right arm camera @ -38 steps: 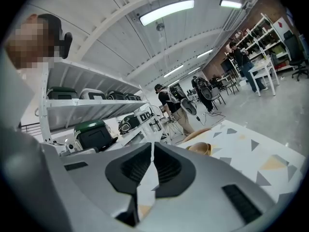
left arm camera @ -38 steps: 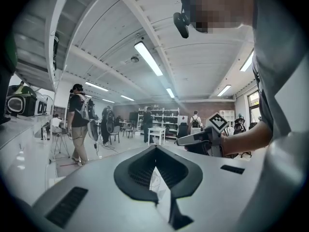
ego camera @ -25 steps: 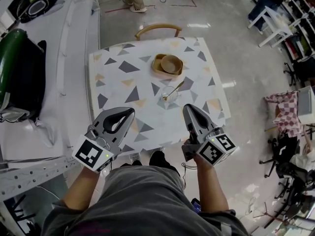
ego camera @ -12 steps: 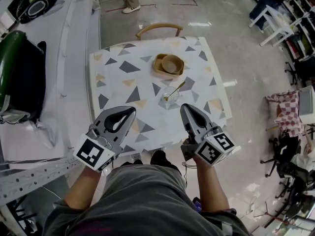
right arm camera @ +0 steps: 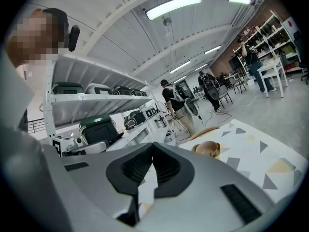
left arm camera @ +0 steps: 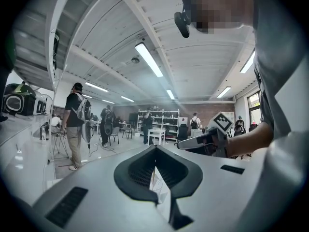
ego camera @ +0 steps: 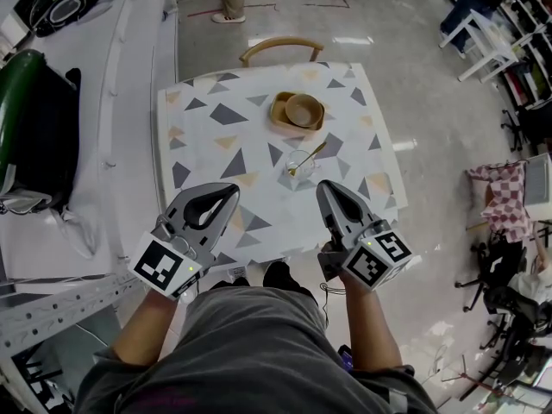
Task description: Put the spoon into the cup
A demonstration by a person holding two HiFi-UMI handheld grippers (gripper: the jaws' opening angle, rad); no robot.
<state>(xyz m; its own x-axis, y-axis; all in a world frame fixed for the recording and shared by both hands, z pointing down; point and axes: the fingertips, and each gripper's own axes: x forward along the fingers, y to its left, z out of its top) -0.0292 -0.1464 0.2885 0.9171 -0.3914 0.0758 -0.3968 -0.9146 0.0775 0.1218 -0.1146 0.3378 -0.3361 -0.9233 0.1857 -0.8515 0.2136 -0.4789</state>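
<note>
Both the left gripper (ego camera: 231,191) and right gripper (ego camera: 325,188) are pressed together, empty, and the spoon (ego camera: 308,157) looks already in the cup (ego camera: 297,166) at 11 o'clock from the nearer right one, handle toward 1 o'clock

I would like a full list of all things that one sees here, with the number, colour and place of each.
table: one, white with grey and tan triangles, centre of the head view
chair: one, wooden, at the table's far side
tray: one, tan, far part of the table
bowl: one, tan, on the tray
cup: one, clear, mid table, nearer than the tray
spoon: one, gold, seems to rest in the cup, handle leaning away to the right
bag: one, dark green, on the white bench at left
left gripper: one, grey, jaws together, empty, over the near table edge
right gripper: one, grey, jaws together, empty, beside it
</note>
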